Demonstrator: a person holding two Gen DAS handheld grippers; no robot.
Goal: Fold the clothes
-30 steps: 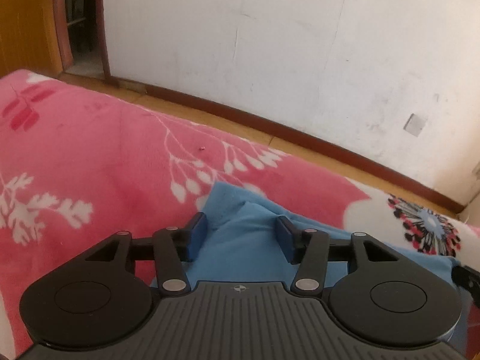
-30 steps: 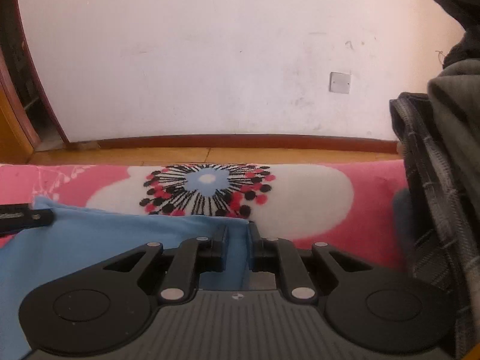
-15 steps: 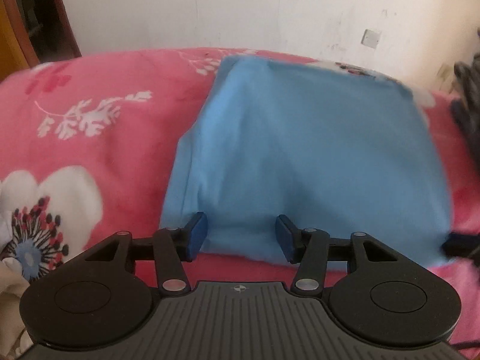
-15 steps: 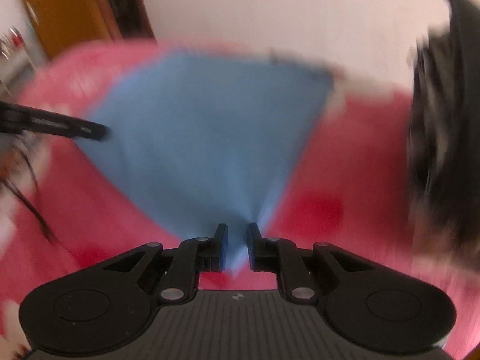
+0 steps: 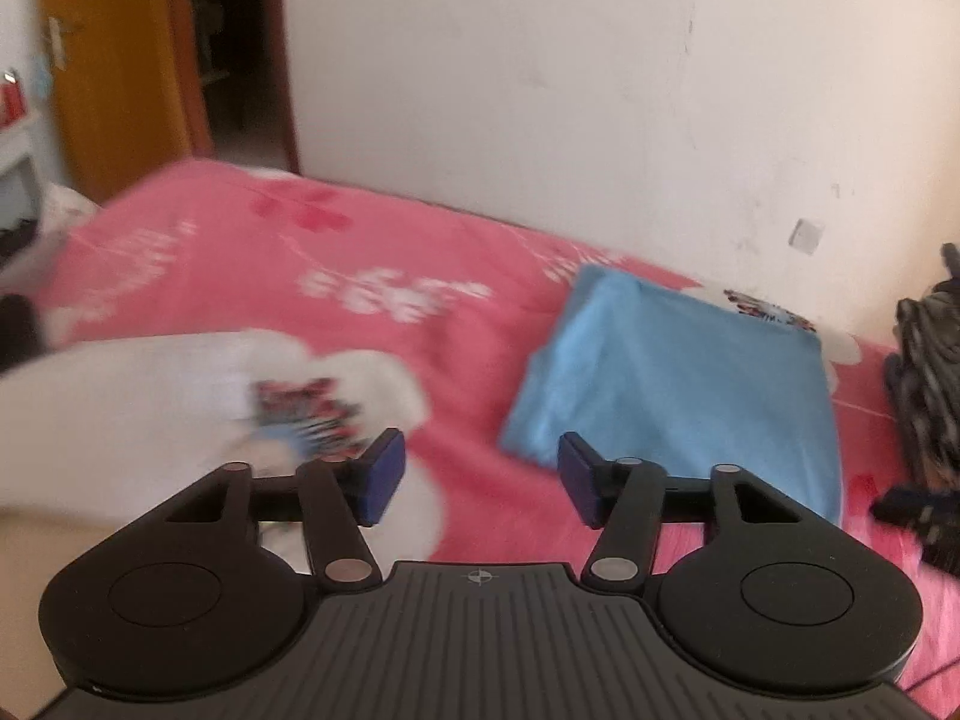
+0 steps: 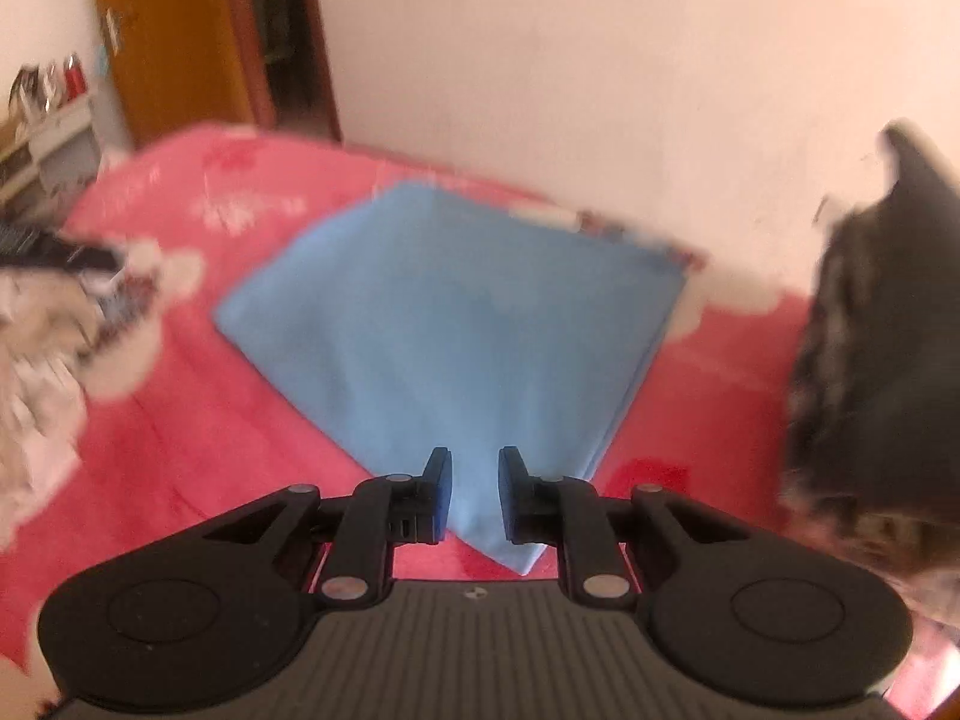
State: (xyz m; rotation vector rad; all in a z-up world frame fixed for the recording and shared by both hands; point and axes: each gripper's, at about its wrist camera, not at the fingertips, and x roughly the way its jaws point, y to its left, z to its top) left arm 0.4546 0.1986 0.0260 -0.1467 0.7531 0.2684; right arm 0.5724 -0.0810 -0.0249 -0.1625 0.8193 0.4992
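Observation:
A light blue garment [image 5: 678, 378] lies folded into a flat rectangle on the pink floral blanket [image 5: 468, 312], near the wall. My left gripper [image 5: 480, 477] is open and holds nothing. It hovers over the blanket to the left of the garment's near left corner. In the right wrist view the blue garment [image 6: 456, 324] spreads out ahead. My right gripper [image 6: 476, 495] sits over its near corner with the jaws a narrow gap apart. The cloth lies flat under them, not bunched. Both views are motion-blurred.
A pile of dark grey and checked clothes [image 6: 876, 360] sits close on the right, also as the dark pile [image 5: 930, 360]. A crumpled pale garment [image 6: 36, 360] lies at the left. White wall [image 5: 600, 90] behind the bed; orange door [image 5: 114, 60] at far left.
The blue garment was pulled taut from the right gripper and now lies flat, with the jaws slightly wider. The left gripper has swung left, away from the garment's edge.

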